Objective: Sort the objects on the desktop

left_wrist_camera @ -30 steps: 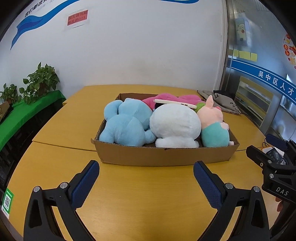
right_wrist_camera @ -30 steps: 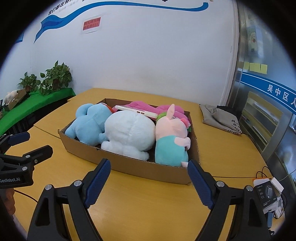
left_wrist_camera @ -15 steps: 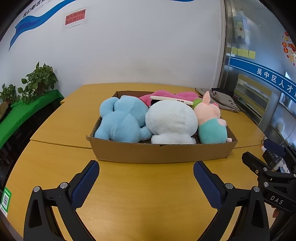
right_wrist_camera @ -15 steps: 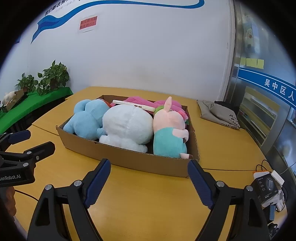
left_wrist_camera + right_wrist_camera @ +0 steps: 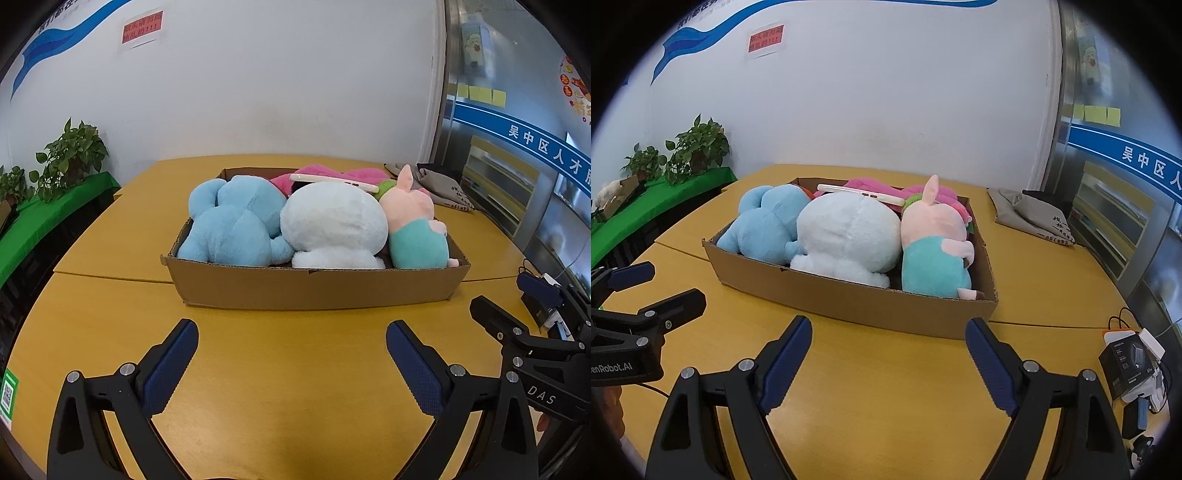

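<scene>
Nearest to me, both tools are empty. My left gripper (image 5: 291,345) has its jaws spread wide over bare table (image 5: 288,369), and my right gripper (image 5: 888,343) is just as wide, nothing between its pads either.

Over the last second the cardboard box (image 5: 314,288) has slid up in both views and grown a little larger, so I read that as my hands having sunk slightly and tipped toward the table; the right one more than the left. Nothing in the box has shifted. That puts me low, just short of its near wall, still in the approach with no sorting begun.

Just ahead of the fingertips stands that near wall. Beyond it, left to right: the blue plush (image 5: 232,225), the white plush (image 5: 332,225) straight ahead of my left fingers, and the pink pig plush (image 5: 931,240) in a teal shirt, straight beyond my right ones. Behind them lie a pink fabric heap (image 5: 325,173) and a white phone (image 5: 860,194) resting on top.

Farthest, right of the box, a grey cloth bag (image 5: 1030,214) lies on the table.
</scene>
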